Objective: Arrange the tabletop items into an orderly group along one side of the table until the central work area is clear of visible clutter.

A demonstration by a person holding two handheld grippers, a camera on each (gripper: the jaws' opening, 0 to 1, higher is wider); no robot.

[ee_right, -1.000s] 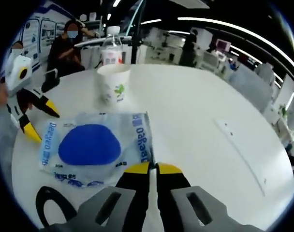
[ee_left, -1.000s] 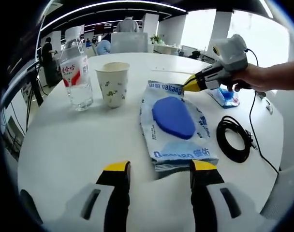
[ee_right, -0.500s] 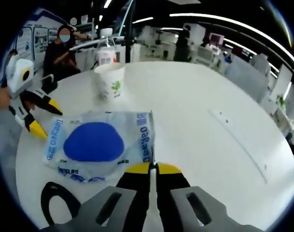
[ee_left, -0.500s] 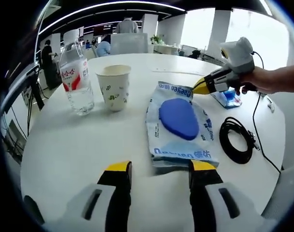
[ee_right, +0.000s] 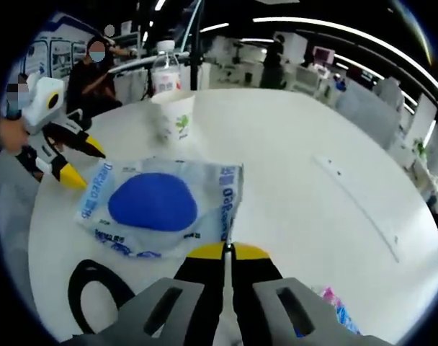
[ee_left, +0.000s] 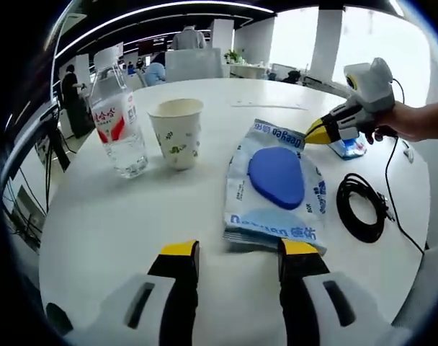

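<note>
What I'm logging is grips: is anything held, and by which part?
Right tongs look shut on a corner of the bag; left tongs are open, holding nothing.
</note>
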